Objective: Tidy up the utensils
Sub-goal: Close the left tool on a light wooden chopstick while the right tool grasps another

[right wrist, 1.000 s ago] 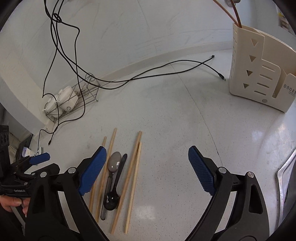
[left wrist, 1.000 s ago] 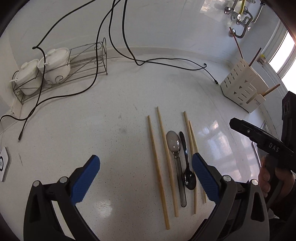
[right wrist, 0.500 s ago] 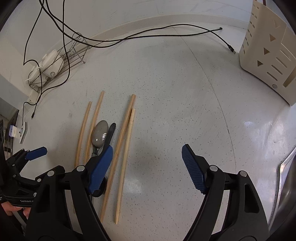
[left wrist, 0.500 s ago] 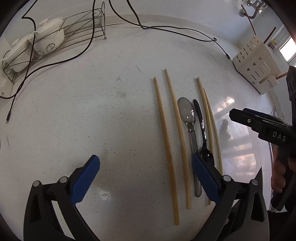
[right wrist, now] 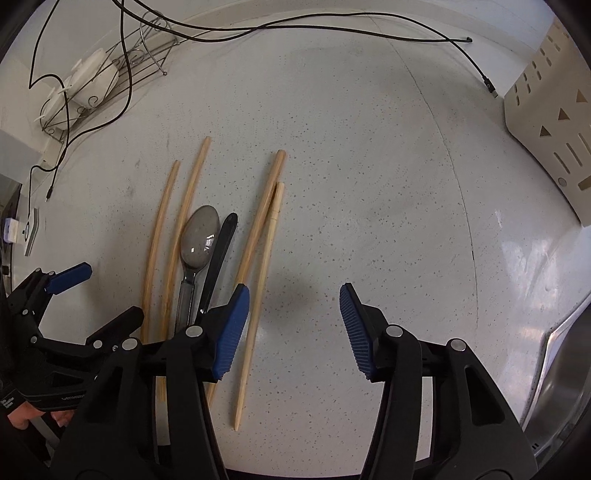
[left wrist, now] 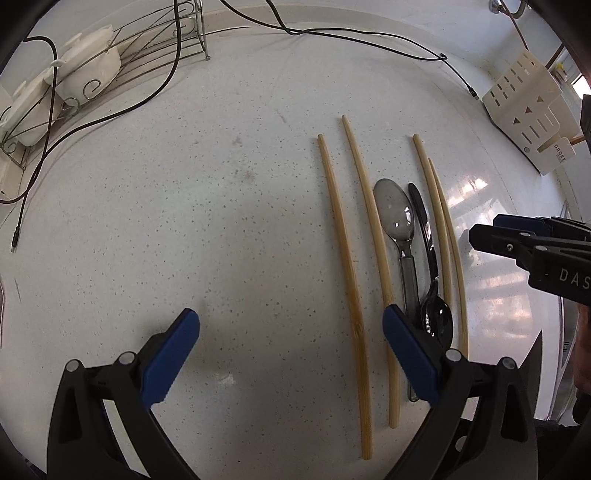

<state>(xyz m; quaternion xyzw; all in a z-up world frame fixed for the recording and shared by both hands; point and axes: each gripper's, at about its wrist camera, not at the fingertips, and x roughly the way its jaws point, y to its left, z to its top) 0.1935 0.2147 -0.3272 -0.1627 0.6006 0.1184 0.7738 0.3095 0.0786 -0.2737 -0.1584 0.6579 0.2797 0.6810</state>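
Note:
Several wooden chopsticks point(left wrist: 343, 266) lie side by side on the white speckled counter point(left wrist: 184, 221), with a grey spoon point(left wrist: 397, 218) and a black spoon point(left wrist: 432, 280) between them. They also show in the right wrist view: chopsticks point(right wrist: 258, 236), grey spoon point(right wrist: 197, 240), black spoon point(right wrist: 218, 258). My left gripper point(left wrist: 290, 350) is open and empty, low over the counter left of the utensils. My right gripper point(right wrist: 293, 325) is open and empty, just right of the chopsticks. A cream utensil holder point(left wrist: 524, 110) stands at the far right.
A wire rack with white lidded pots point(left wrist: 74, 74) stands at the back left. Black cables point(left wrist: 369, 35) trail across the back of the counter. A steel sink edge point(right wrist: 565, 369) is at the right. The holder also shows in the right wrist view point(right wrist: 550, 122).
Both grippers have dropped lower and closer to the utensils. The right gripper's jaws have narrowed somewhat. The utensils have not moved.

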